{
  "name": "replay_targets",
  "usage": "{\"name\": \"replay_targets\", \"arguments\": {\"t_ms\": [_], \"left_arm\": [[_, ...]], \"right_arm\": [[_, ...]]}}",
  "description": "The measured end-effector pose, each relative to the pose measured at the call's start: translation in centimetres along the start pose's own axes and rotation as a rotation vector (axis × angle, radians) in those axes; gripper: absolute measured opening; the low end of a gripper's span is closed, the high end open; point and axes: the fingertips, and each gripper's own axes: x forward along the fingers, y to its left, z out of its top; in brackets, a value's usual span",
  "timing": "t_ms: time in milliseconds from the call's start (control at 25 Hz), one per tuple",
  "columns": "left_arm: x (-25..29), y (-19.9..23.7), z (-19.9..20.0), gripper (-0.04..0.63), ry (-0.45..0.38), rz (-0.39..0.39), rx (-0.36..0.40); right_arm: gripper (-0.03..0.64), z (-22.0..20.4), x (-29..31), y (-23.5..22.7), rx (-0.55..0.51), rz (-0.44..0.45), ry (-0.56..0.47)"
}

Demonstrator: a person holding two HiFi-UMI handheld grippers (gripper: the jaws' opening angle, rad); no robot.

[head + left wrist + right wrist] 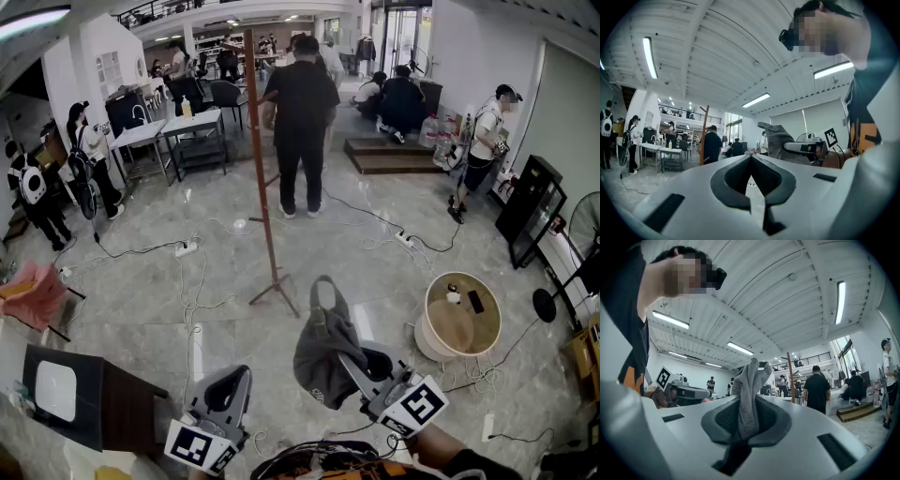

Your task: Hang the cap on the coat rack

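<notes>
A grey cap (323, 352) hangs in front of me, a fold of it pinched in my right gripper (351, 362), which is shut on it. In the right gripper view the cap's fabric (749, 380) stands up between the dark pads. The coat rack (262, 187) is a tall brown wooden pole on splayed feet, a few steps ahead and slightly left of the cap. My left gripper (238, 373) is held low to the left of the cap, shut and holding nothing; its tips (751, 157) meet. From the left gripper view the cap (776, 140) and the rack (704, 136) both show.
A person in black (300, 122) stands just behind the rack. Power strips and cables (187, 248) trail over the tiled floor. A round wooden tub-like table (459, 323) is at the right, a dark table (94, 403) at the lower left. Several people stand further off.
</notes>
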Motion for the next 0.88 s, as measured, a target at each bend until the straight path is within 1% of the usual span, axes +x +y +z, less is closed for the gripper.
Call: {"name": "replay_targets", "arguments": {"t_ms": [360, 560, 760, 880], "left_arm": [[1.0, -0.2, -0.5, 0.023, 0.018, 0.004, -0.013], [1.3, -0.5, -0.5, 0.023, 0.031, 0.014, -0.011], [1.8, -1.4, 0.1, 0.023, 0.029, 0.011, -0.002], [2.6, -2.3, 0.3, 0.023, 0.022, 0.014, 0.005]], "right_arm": [[0.048, -0.4, 0.0, -1.2, 0.006, 0.007, -0.004], [0.048, -0.4, -0.2, -1.5, 0.031, 0.023, -0.013], [0.048, 0.1, -1.0, -1.7, 0.023, 0.032, -0.017], [0.048, 0.4, -1.8, -2.5, 0.016, 0.040, -0.024]]}}
